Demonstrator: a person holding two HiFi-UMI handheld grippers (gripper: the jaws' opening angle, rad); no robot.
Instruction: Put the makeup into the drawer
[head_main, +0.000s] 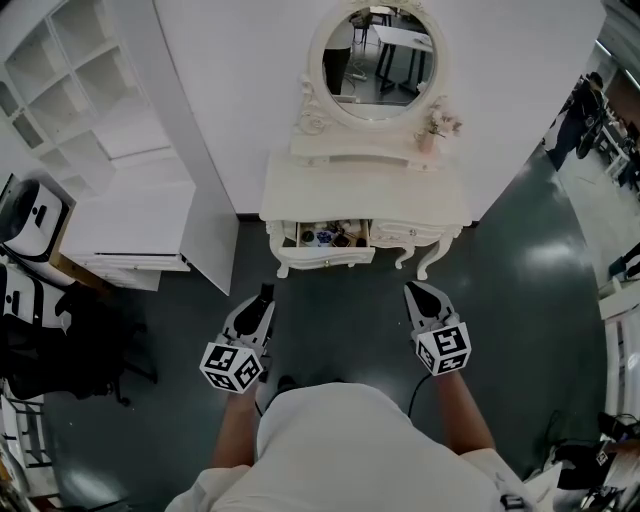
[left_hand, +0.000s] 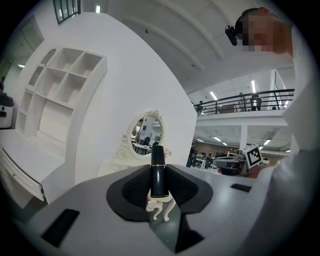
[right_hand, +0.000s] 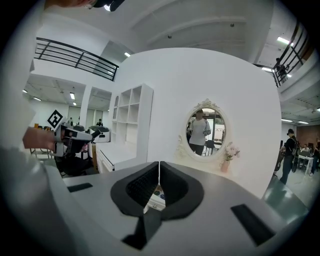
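Observation:
A black lipstick tube (left_hand: 158, 172) with a gold band stands upright between the pads of my left gripper (left_hand: 159, 176), which is shut on it. In the head view the left gripper (head_main: 265, 294) hovers over the dark floor just in front of the white dressing table (head_main: 365, 195). The table's left drawer (head_main: 325, 257) is pulled open and holds several small makeup items. My right gripper (head_main: 413, 291) is level with the left one, in front of the table's right side. Its jaws (right_hand: 159, 172) meet at the tips with nothing between them. The open drawer (right_hand: 156, 198) shows below them.
An oval mirror (head_main: 378, 62) and a small pink flower vase (head_main: 437, 128) stand on the table's raised back. A white shelf unit (head_main: 110, 130) with a low cabinet fills the left. Dark equipment (head_main: 40, 330) sits at the far left.

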